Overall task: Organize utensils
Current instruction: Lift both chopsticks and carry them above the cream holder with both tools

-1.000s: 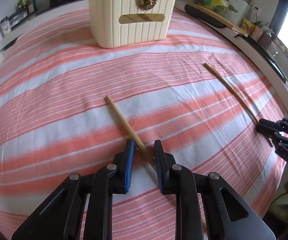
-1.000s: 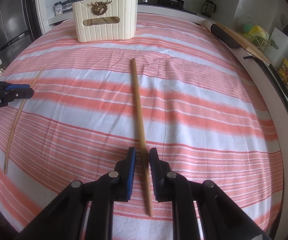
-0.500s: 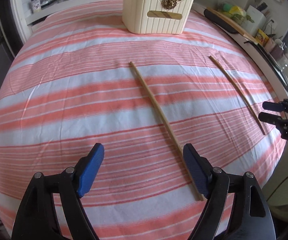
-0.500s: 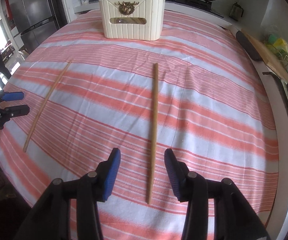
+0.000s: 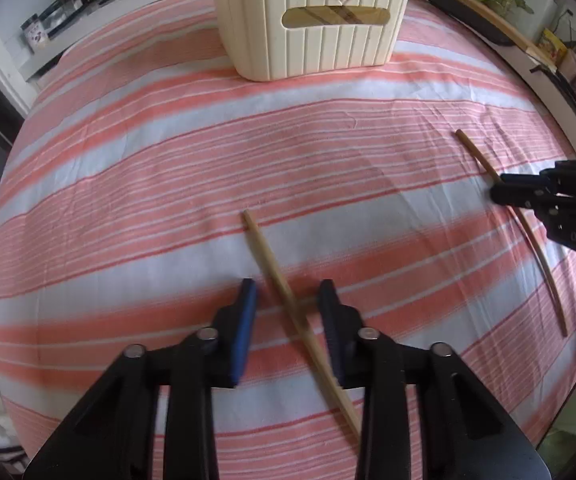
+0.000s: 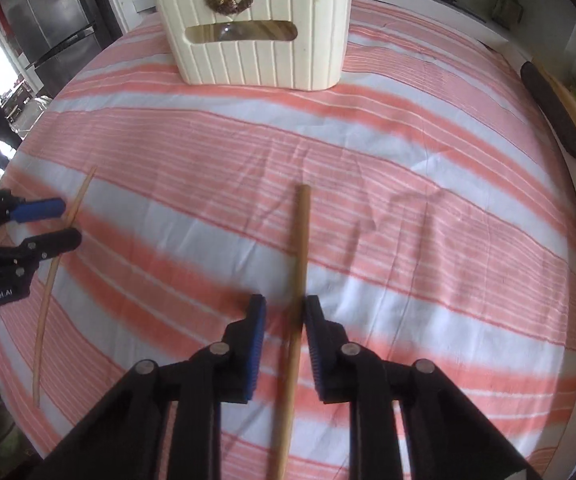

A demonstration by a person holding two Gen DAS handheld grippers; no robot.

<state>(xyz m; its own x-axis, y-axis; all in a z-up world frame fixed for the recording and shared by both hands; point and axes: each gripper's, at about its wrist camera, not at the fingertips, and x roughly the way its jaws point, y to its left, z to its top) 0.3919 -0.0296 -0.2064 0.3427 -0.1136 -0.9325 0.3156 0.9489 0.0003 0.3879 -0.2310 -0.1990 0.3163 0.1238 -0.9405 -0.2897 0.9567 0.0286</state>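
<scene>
- The left hand-held gripper [image 5: 288, 285] points steeply down at the striped table [image 5: 127, 160]. Its jaws have just been closing and still stand slightly apart, with the pale chopstick [image 5: 263, 248] running slantwise between them, low in the middle of its frame. Neither pad presses on it yet.
- The right hand-held gripper [image 6: 284, 299] is much the same: its jaws have just been closing around the darker chopstick [image 6: 302, 232], which lies nearly straight up the lower middle of its frame. The right pad sits just beside the stick, and a gap shows on the left.
- To do this well, I'd say each pinch should finish squarely across the stick. The pale one lies at an angle to the pads and could swivel or skid on the cloth as they meet.
- Both grips fall on the near half of the stick, so the far end may droop when lifted.
- The cream holder [image 5: 308, 48] stands upright at the top centre of both views, well apart from both sticks.
- Something wood-coloured shows through its slot, but its open top is cut off, so I cannot tell what it holds.
</scene>
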